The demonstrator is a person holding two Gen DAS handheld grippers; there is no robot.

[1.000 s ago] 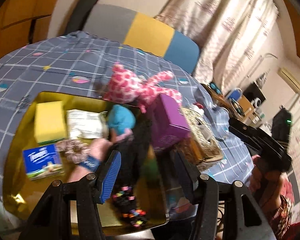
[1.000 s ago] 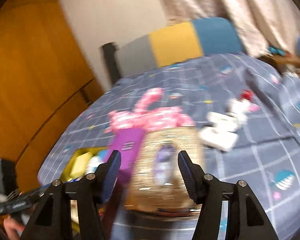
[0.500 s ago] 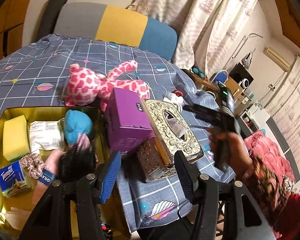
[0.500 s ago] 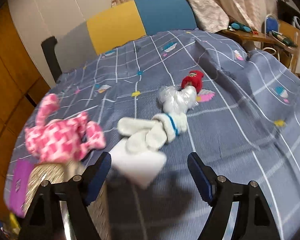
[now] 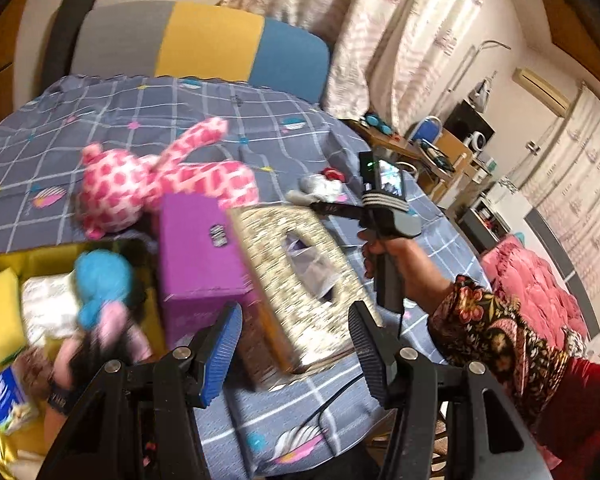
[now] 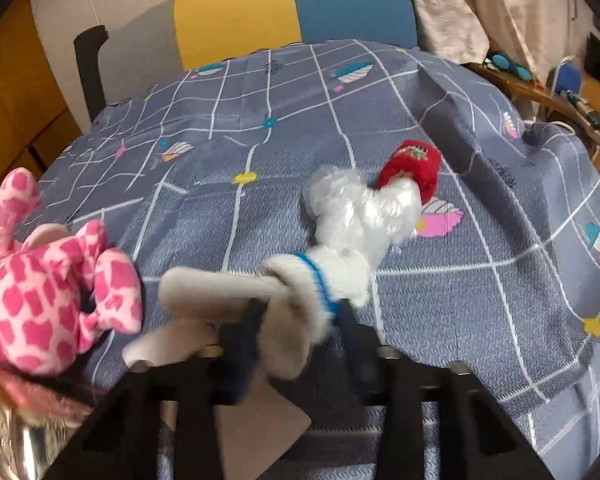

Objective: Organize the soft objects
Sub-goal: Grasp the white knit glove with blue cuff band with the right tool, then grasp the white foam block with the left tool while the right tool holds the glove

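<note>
A white glove with a blue cuff band lies on the bedspread right at my right gripper, whose blurred fingers stand on either side of it. Behind it lie a clear plastic bundle and a red knitted piece. A pink spotted plush lies at the left; it also shows in the left wrist view. My left gripper is open and empty above a gold tissue box and a purple box. The right gripper also appears there, over the glove.
A yellow bin at the left holds a blue plush, a yellow sponge, a tissue pack and other soft items. A headboard stands behind. Curtains and a cluttered side table are at the right.
My right gripper has moved forward and down to the white glove, its fingers narrower than half a second ago. My left gripper has swung right, away from the bin, over the boxes.
</note>
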